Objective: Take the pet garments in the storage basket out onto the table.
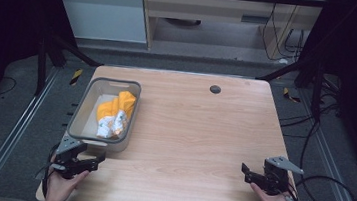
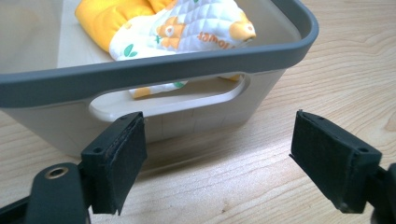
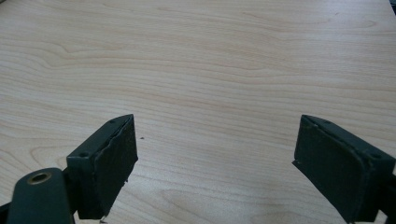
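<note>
With a yellow-and-white cloth (image 1: 113, 114) bundled in the grey bin (image 1: 81, 112) at the bench's (image 1: 198, 133) left, the left gripper (image 1: 90, 161) waits wide-jawed beside its handle, the right gripper (image 1: 249, 172) wide and empty, well apart.

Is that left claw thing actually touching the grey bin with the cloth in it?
Apart. In the left gripper view, the left gripper is open, and bare table wood shows between its fingers and the bin, whose handle slot lies just ahead.
</note>
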